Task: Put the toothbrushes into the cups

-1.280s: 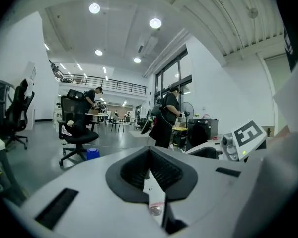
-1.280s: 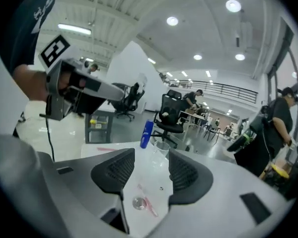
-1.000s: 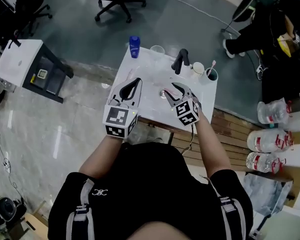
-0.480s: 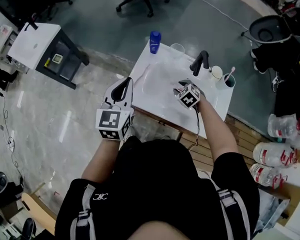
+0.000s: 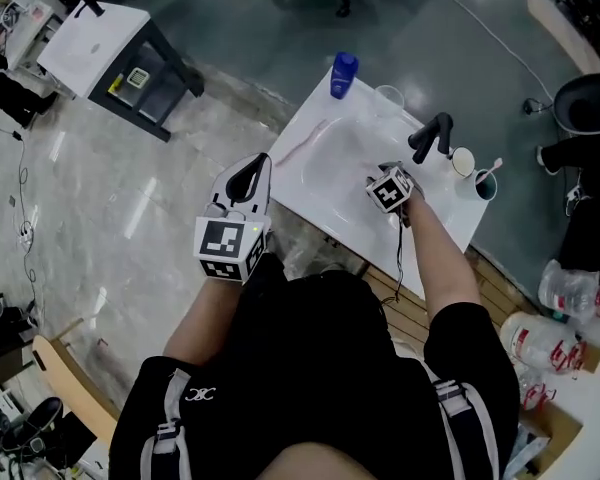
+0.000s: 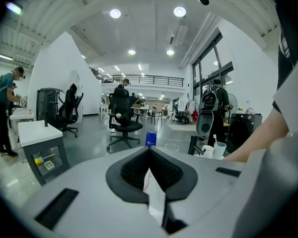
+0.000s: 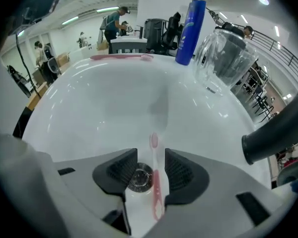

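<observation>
A pink toothbrush lies in the white sink beside the drain. My right gripper points down into the basin, open, its jaws on either side of that brush without pressing it. A second pink toothbrush rests on the sink's far left rim. The teal cup holds a brush, and a white cup stands next to it. My left gripper hovers off the sink's left edge, shut with nothing in it.
A blue bottle and a clear glass stand at the sink's back edge. The black faucet rises just right of my right gripper. Office chairs and a white side table stand on the floor around.
My right gripper has dropped into the basin and tilted down over the toothbrush. My left gripper has drifted left, away from the sink.
</observation>
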